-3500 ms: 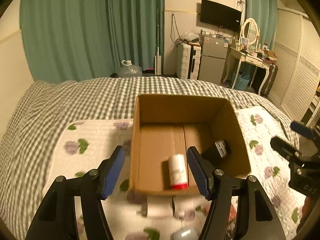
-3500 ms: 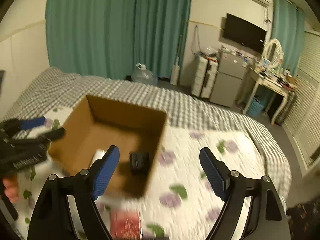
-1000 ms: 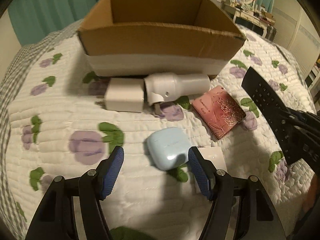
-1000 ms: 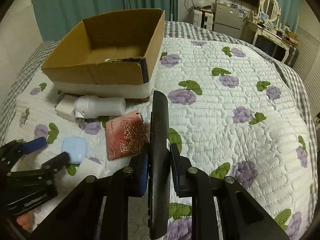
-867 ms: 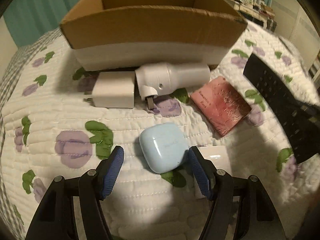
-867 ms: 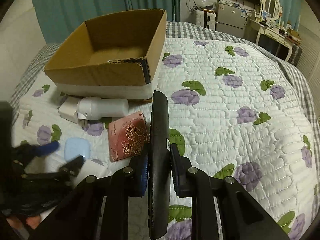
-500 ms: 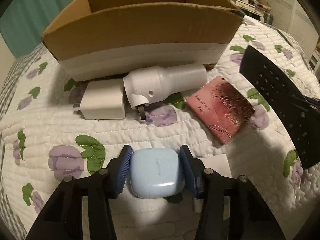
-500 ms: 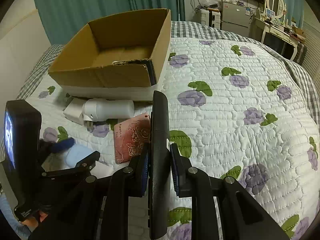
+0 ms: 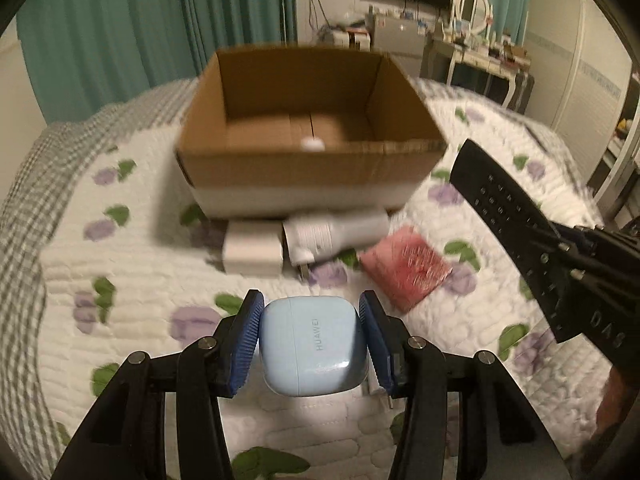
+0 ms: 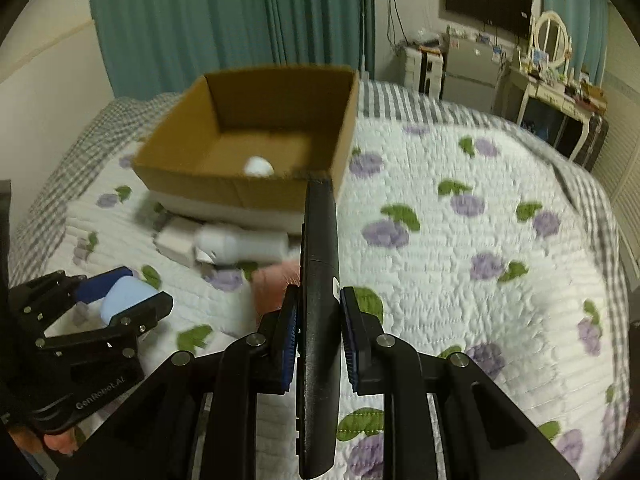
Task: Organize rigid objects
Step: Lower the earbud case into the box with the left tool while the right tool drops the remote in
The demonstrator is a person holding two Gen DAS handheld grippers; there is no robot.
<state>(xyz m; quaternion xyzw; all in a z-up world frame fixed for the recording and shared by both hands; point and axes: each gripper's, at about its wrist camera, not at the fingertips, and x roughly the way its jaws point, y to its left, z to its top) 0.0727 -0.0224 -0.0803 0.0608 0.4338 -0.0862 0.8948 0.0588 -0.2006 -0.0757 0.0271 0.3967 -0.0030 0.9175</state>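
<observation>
Left claw (image 9: 311, 344) is clamped on the light blue earbud case (image 9: 314, 346), blue pads (image 9: 246, 344) pressing both its sides; case sits clear above the quilt (image 9: 132, 272). Right claw (image 10: 319, 338) is clamped on the black remote (image 10: 320, 280), held edge-on between the pads and sticking forward past them; from the left wrist view the remote (image 9: 508, 216) comes in from the right, button face showing.

Cardboard box (image 9: 308, 168) sits open on the bed, ahead of both claws. Something small and white (image 10: 259, 167) lies inside near the front wall; too blurred to tell what.

Still on the quilt, just in front of the box: white charger block (image 9: 253, 249) and white cylindrical gadget (image 9: 340, 234), side by side, look to be touching. Red patterned card-like item (image 9: 406, 266) is just right of them, lying flat. A white flat piece (image 9: 374, 384) pokes out under the left claw's right finger, mostly hidden.
</observation>
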